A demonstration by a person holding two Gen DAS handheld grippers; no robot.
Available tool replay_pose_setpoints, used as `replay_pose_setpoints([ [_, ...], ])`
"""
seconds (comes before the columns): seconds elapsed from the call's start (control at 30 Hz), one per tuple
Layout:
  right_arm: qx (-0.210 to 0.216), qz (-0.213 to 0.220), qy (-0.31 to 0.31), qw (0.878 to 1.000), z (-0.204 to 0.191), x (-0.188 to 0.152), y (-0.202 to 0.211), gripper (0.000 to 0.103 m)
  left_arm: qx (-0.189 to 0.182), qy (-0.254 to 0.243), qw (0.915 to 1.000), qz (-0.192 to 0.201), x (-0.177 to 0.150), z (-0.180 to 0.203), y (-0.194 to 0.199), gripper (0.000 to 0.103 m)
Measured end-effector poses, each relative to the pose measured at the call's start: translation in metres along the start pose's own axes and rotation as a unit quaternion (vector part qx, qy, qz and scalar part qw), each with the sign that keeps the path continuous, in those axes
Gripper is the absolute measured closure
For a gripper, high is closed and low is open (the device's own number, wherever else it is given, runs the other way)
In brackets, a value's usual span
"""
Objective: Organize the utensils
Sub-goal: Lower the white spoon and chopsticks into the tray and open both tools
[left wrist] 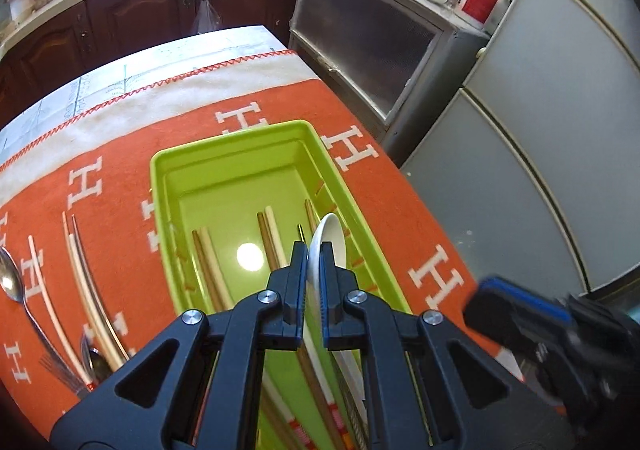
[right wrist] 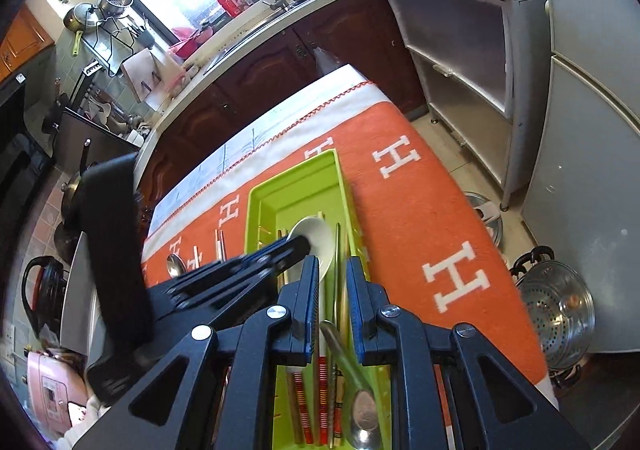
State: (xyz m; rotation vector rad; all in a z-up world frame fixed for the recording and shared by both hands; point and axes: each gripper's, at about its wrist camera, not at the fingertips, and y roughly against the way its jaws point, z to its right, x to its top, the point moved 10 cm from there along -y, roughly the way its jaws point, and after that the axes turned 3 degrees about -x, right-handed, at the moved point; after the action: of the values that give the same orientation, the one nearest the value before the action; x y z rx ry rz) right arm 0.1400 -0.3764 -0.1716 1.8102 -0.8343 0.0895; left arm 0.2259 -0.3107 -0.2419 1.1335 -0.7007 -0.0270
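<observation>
**Tray filling, table still has strays**

My left gripper point(left wrist: 314, 250) fingers pinch the white spoon point(left wrist: 330, 240) over the green tray point(left wrist: 240, 166), frame centre; chopsticks point(left wrist: 208, 266) already inside. Right gripper point(right wrist: 333, 270) slightly parted, empty. Metal spoon point(left wrist: 12, 278) and others remain lower left.

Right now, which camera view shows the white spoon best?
The right wrist view: there the white spoon lies with its whole bowl facing the camera, over the green tray, pinched by the left tongs. The left wrist view shows the spoon edge-on only, mostly hidden between those tongs.
</observation>
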Motion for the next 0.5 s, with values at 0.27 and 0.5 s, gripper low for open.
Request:
replay_pose_setpoints([
  [0.27, 0.005, 0.001, 0.0, 1.0, 0.003, -0.006, 0.009, 0.089, 0.016, 0.024, 0.9996, 0.005, 0.006, -0.007, -0.024, 0.1],
  [0.5, 0.007, 0.001, 0.009, 1.0, -0.007, -0.006, 0.009, 0.089, -0.012, 0.04, 0.999, -0.015, -0.003, -0.006, -0.025, 0.1],
])
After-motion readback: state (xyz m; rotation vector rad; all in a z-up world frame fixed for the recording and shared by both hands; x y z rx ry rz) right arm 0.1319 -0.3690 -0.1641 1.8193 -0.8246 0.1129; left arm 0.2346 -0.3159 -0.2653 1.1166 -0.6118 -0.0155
